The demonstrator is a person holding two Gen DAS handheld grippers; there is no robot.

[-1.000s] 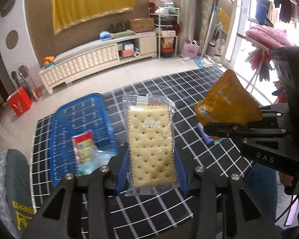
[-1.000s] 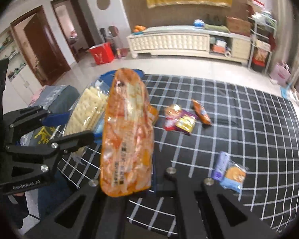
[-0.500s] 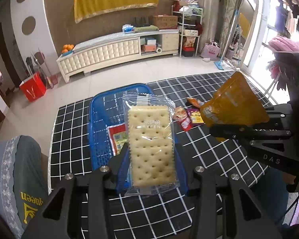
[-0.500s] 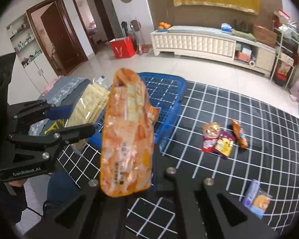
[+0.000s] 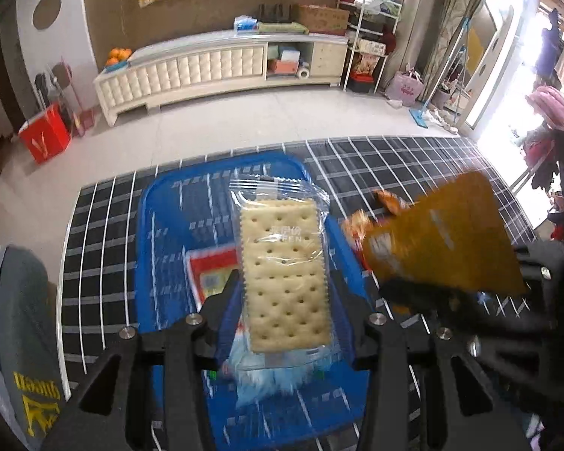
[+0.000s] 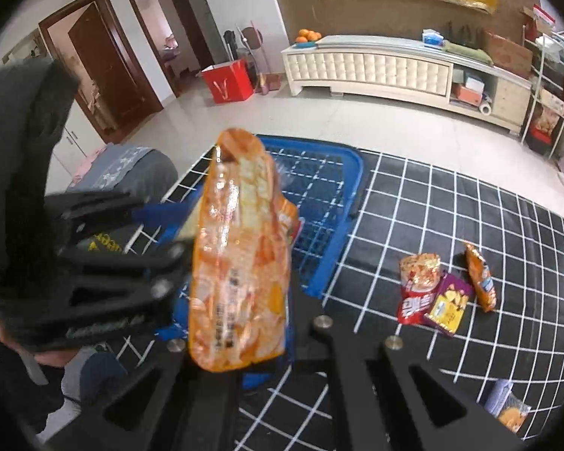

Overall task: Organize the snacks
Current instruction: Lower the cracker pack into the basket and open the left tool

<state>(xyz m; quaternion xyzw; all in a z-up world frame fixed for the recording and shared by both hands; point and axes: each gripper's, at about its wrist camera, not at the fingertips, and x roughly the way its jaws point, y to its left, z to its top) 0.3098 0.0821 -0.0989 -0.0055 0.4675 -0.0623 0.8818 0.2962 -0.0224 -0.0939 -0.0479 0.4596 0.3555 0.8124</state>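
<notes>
Cracker packet [image 5: 285,278], "LYFEN" partly legible

basket [image 5: 161,233]: far half bare; red packet [image 5: 210,274] on floor
right flank: orange bag [image 5: 440,240] crowds rim
mat [image 6: 451,203]: open

Basket's [image 5: 161,225] contents mostly hidden behind cracker pack [image 5: 285,274], blurred below.

Left tongs [image 5: 285,297] just opening, pointing steeply down; right tongs [image 6: 244,342] clamped shut alongside.
</notes>
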